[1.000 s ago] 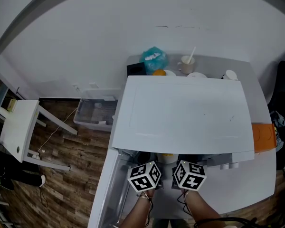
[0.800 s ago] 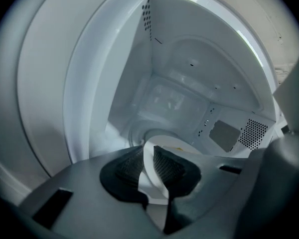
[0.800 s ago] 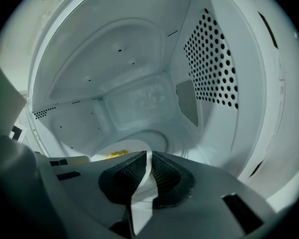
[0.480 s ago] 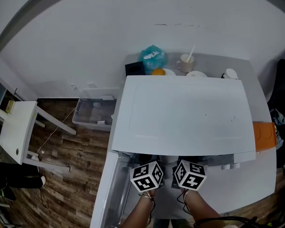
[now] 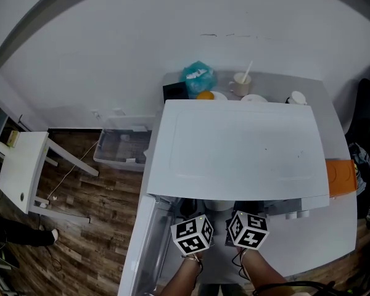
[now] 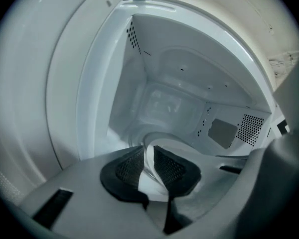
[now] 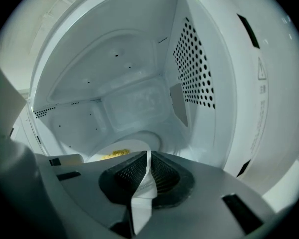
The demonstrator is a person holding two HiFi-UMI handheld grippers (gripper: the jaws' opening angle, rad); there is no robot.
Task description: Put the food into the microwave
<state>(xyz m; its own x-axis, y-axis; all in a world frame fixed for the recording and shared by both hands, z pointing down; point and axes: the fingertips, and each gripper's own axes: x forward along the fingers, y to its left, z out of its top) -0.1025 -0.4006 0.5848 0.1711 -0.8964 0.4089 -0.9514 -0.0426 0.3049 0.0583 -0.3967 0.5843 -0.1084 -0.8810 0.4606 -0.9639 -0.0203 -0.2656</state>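
Food plate, gripped by left tongs, right tongs, barely moved

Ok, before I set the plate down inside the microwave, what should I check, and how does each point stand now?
1. Hold of the left gripper on the plate rim: shut on it, ok.
2. Hold of the right gripper on the rim: shut on it, ok.
3. The microwave door open: ok.
4. Nothing seen standing in the cavity ahead: ok.
5. The food lies on the plate, away from the jaws: ok.
6. Plate held level: cannot tell.
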